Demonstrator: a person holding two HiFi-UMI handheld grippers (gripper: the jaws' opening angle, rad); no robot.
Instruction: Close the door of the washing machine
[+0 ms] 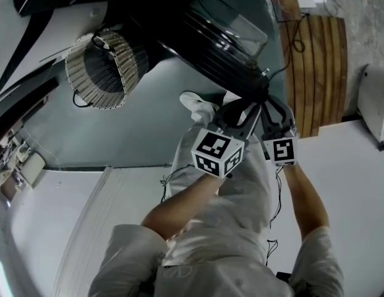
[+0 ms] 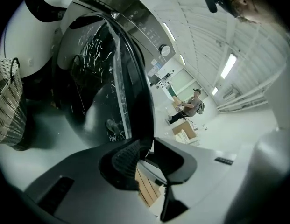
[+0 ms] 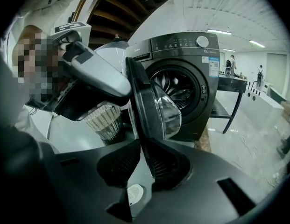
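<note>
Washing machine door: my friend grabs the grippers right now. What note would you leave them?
Left gripper: jaws sit either side of the edge of the door. A sliver of gap shows, so it is not pinching.
Right gripper: shut on that same edge.
Door: swung wide open from the washing machine. The drum shows behind it.
Done: both grippers are at the door.
Left: swing the door onto the opening, then probably press until it latches.
</note>
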